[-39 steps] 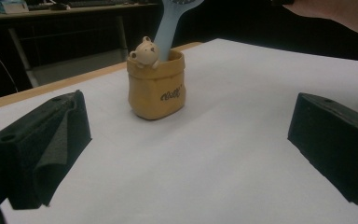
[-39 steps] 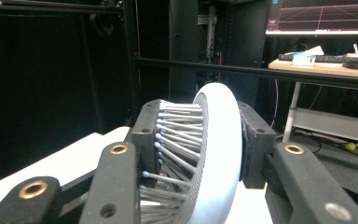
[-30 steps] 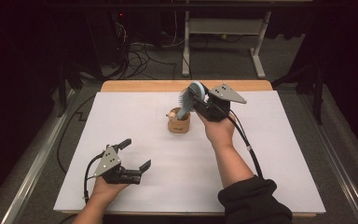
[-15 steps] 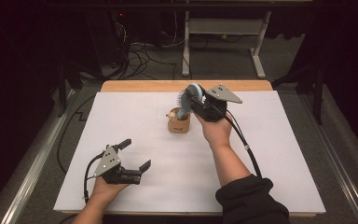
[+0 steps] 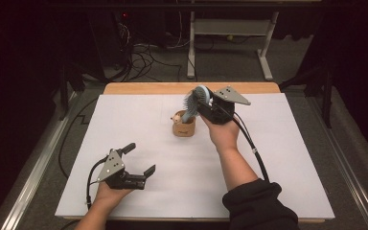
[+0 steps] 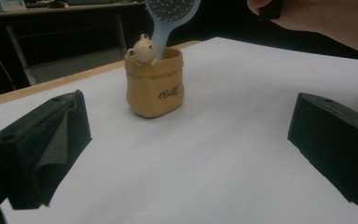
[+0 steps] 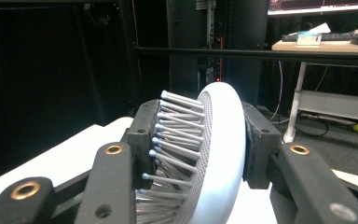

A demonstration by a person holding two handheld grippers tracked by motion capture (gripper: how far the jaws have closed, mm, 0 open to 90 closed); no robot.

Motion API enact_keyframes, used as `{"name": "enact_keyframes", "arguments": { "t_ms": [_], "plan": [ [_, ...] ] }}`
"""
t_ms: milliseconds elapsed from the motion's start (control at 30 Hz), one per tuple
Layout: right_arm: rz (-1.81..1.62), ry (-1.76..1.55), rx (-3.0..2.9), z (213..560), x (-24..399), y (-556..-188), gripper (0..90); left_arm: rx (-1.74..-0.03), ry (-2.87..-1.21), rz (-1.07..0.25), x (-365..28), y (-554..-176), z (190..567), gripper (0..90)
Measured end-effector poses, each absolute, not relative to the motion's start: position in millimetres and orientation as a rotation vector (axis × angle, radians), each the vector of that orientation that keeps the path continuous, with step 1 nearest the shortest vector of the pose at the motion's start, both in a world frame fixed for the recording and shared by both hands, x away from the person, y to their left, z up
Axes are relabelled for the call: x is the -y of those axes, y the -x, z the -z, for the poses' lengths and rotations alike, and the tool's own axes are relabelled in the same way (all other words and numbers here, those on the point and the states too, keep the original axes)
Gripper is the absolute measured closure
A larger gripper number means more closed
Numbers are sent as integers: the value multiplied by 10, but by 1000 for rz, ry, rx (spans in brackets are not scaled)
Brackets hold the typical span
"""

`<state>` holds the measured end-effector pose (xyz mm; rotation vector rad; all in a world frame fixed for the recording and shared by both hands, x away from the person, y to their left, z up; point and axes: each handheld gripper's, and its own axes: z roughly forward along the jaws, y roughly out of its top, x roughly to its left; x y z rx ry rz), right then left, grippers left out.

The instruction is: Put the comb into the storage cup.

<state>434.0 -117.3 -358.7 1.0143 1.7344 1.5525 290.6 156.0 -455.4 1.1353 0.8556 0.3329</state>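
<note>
A person stands at a bench covered w/ a white sheet, one tool in each hand.

Right tool is up near the far middle of the bench, jaws clamped on the head of a pale blue hairbrush. Its jaws have just been easing open a little, yet in the right gripper view the pads sit on both sides of the brush head: one against the bristle side, one against the smooth back. So brush is held, grip narrow.

The brush handle points down into a small tan cup w/ a little bear figure on its rim. From the left gripper view the handle goes inside the cup behind the bear; can't tell if it touches bottom.

Left tool rests low at the near left of the bench, well apart from the cup, jaws spread wide, nothing between them.

Handling, my guess: brush looks like light plastic, stiff body, springy bristles that give under a pad, so a grip across the head may shift or roll. The smooth domed back looks slippery. A firmer hold would prob. be on the neck or handle. The cup looks small and light, maybe ceramic, so could tip or slide if the brush leans hard on its rim; the bear could chip.
</note>
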Motion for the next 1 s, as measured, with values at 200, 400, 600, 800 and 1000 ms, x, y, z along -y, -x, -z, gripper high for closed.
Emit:
{"name": "enact_keyframes", "arguments": {
  "t_ms": [200,400,600,800,1000],
  "plan": [
    [-1557,-1047,-1716,3625,1248,-4327,547,-858,-1136,-334,-1554,-2907,4558,3],
    [-1549,-1096,-1707,3652,1333,-4339,516,-856,-1145,-335,-1546,-2907,4565,3],
    [-1523,-1106,-1711,3662,1347,-4341,461,-856,-1146,-336,-1547,-2904,4565,3],
    [-1502,-1124,-1709,3666,1351,-4343,433,-854,-1147,-335,-1547,-2904,4565,3],
    [-1488,-1145,-1704,3680,1370,-4354,414,-852,-1150,-334,-1547,-2902,4564,3]
  ]
}}
